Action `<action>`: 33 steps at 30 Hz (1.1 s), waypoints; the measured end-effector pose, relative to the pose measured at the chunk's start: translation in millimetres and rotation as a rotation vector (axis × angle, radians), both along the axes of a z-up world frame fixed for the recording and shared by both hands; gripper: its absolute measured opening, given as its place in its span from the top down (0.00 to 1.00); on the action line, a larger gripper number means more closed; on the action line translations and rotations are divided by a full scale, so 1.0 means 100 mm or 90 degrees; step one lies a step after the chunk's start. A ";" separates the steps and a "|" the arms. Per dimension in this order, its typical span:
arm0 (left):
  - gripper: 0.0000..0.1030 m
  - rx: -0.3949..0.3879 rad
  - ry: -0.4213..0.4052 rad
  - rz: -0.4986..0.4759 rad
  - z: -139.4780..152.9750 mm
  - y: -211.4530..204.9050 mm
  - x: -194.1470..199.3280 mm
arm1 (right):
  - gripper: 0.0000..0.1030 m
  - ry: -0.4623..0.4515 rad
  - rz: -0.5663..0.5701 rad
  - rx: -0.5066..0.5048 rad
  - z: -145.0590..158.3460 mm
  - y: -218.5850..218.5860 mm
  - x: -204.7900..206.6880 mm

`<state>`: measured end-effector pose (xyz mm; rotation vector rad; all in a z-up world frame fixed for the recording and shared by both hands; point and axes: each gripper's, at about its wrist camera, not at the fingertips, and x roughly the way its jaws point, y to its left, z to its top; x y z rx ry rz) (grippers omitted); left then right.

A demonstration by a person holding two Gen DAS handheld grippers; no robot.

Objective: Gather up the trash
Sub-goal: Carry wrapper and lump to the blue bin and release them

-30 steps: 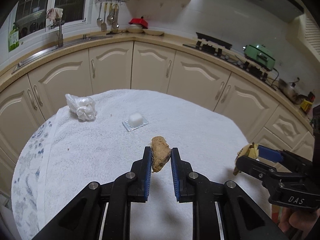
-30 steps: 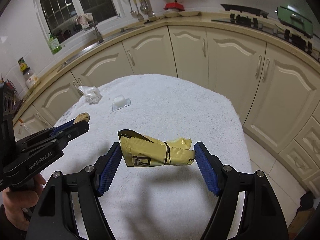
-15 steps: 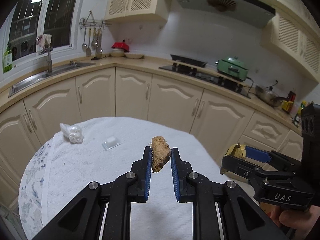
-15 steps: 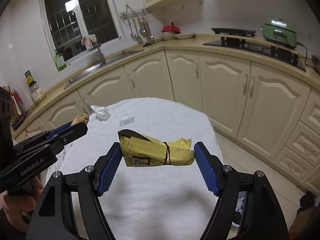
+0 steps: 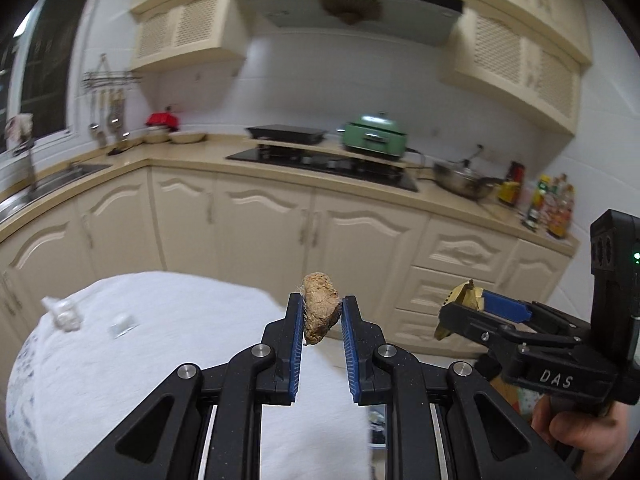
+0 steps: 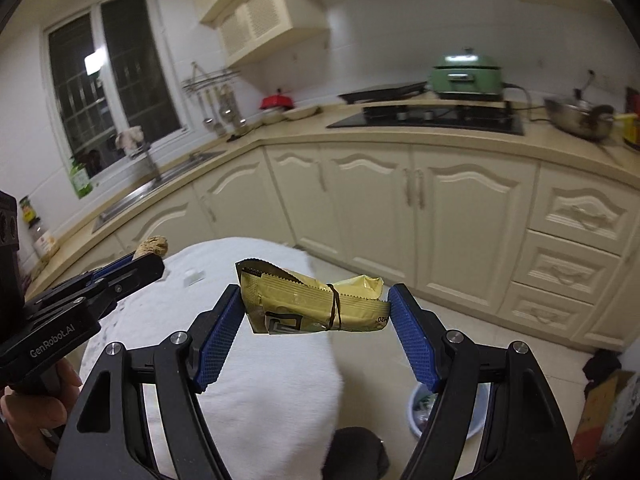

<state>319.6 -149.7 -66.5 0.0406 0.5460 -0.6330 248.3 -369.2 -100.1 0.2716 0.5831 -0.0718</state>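
**Left wrist view: both grippers loaded above the table**

A brown lump [image 5: 319,307] is pinched between the blue pads of the left gripper [image 5: 320,312], held in the air over the edge of the white-covered table [image 5: 160,360]. A yellow wrapper [image 6: 316,304] tied with a dark band is clamped endwise by the right gripper [image 6: 316,308], its jaws set wide. A crumpled white wad [image 5: 64,314] and a small clear tray [image 5: 123,324] are left on the cloth. A bin [image 6: 448,408] is seen on the floor.
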 end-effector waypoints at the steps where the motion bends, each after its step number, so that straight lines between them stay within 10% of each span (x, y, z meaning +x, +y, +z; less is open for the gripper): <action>1: 0.86 0.000 0.001 -0.014 0.00 -0.07 0.00 | 0.27 -0.001 -0.017 0.001 0.00 -0.10 -0.07; 17: 0.86 0.032 0.096 -0.164 -0.35 -1.18 0.83 | 0.27 0.059 -0.197 0.040 -0.42 -1.38 -0.63; 33: 0.85 0.145 0.282 -0.220 -1.34 -3.07 2.18 | 0.27 0.183 -0.247 0.169 -1.67 -2.17 -0.17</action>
